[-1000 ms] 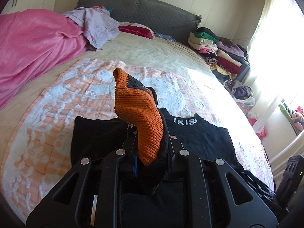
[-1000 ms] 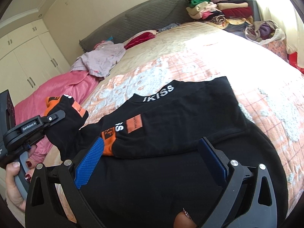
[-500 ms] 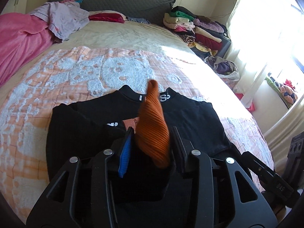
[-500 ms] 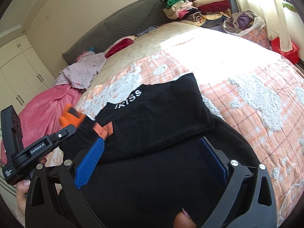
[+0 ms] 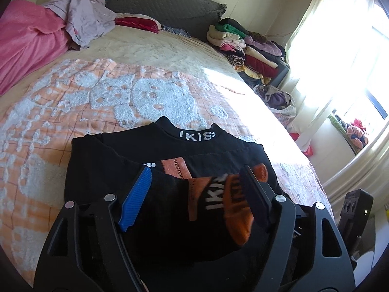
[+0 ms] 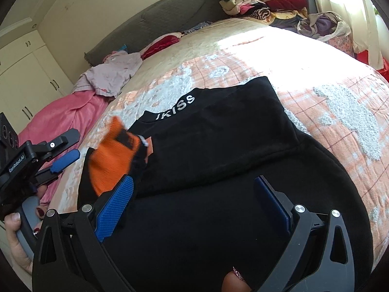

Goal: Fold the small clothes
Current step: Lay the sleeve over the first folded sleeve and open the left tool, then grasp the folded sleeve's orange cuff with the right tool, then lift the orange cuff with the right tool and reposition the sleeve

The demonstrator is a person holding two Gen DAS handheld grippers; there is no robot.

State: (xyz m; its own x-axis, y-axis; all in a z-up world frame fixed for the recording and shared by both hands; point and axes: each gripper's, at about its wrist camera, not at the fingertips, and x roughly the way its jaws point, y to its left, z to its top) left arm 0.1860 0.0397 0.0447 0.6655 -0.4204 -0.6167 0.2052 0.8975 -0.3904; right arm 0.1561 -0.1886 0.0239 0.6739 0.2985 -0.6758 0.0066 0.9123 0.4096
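A black sweater [image 5: 116, 155] with white "IKISS" lettering on its collar [image 5: 197, 135] lies flat on the bed, and its folded body [image 6: 218, 133] also fills the right wrist view. Its sleeve ends in an orange cuff [image 5: 233, 209], which lies between the opening jaws of my left gripper [image 5: 195, 172] and brushes the right finger. The pads do not press on it. In the right wrist view the cuff [image 6: 111, 160] is blurred, just clear of the left gripper [image 6: 75, 144]. My right gripper [image 6: 194, 182] stands open low over the sweater's hem, with nothing pinched.
The bed has an orange and white cover [image 5: 97, 97]. A pink blanket [image 5: 29, 41] and a lilac garment [image 5: 87, 22] lie at the far left before a grey headboard [image 5: 165, 2]. Folded clothes [image 5: 243, 46] are stacked far right, above a bag of laundry [image 5: 277, 97]. A hand [image 6: 17, 238] holds the left gripper.
The left jaws, shut on the raised orange cuff a second ago, have spread. The sleeve has dropped across the sweater's body. Both grippers have sunk a little toward the bed.
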